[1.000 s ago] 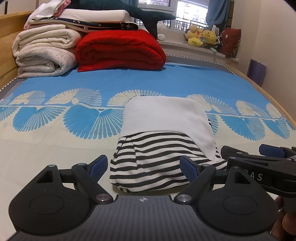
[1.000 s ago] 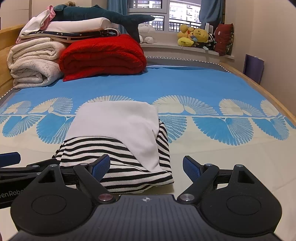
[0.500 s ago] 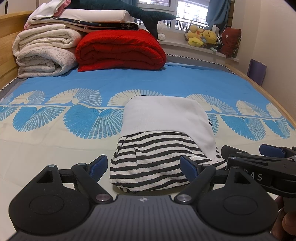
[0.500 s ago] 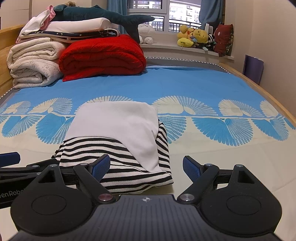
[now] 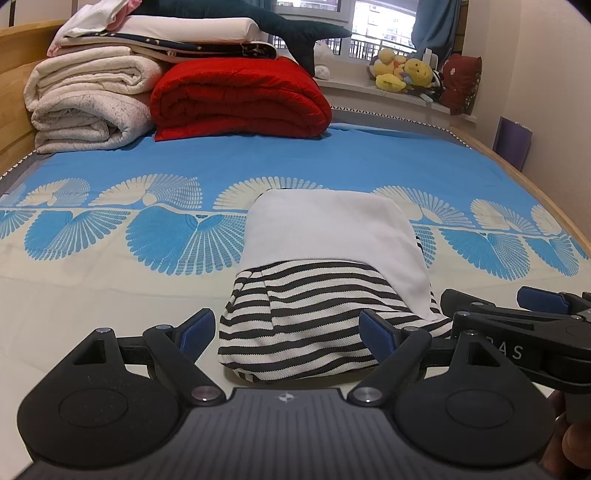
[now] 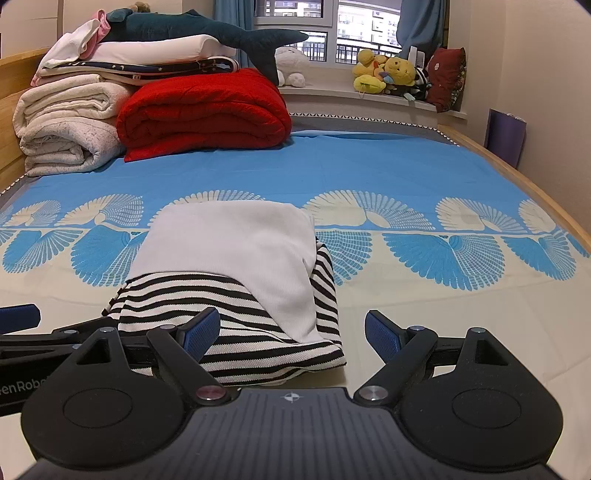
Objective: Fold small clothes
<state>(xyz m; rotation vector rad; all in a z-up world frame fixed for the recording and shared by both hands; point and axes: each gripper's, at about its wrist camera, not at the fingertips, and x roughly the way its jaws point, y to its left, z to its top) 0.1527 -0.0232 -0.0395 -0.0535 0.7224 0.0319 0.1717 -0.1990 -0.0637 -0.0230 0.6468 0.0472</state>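
Note:
A small folded garment [image 5: 325, 236], black-and-white striped with a white panel on top, lies as a compact bundle on the bed sheet [image 5: 110, 295]. My left gripper [image 5: 286, 328] hovers open at its near edge, and the blue pads [image 5: 199, 326] stand apart from the cloth. In the right wrist view the same garment [image 6: 236, 251] sits left of centre. My right gripper [image 6: 293, 326] is open over its near right corner and grips nothing. Each gripper shows in the other's view: the right gripper [image 5: 517, 306] at the right edge, the left gripper [image 6: 18, 317] at the left edge.
At the head of the bed lie a folded red quilt [image 5: 240, 99], a stack of white blankets [image 5: 88, 103] and a dark shark plush [image 5: 295, 29]. Soft toys [image 5: 406, 72] sit on the window sill. A wooden bed rail [image 5: 535, 192] runs along the right.

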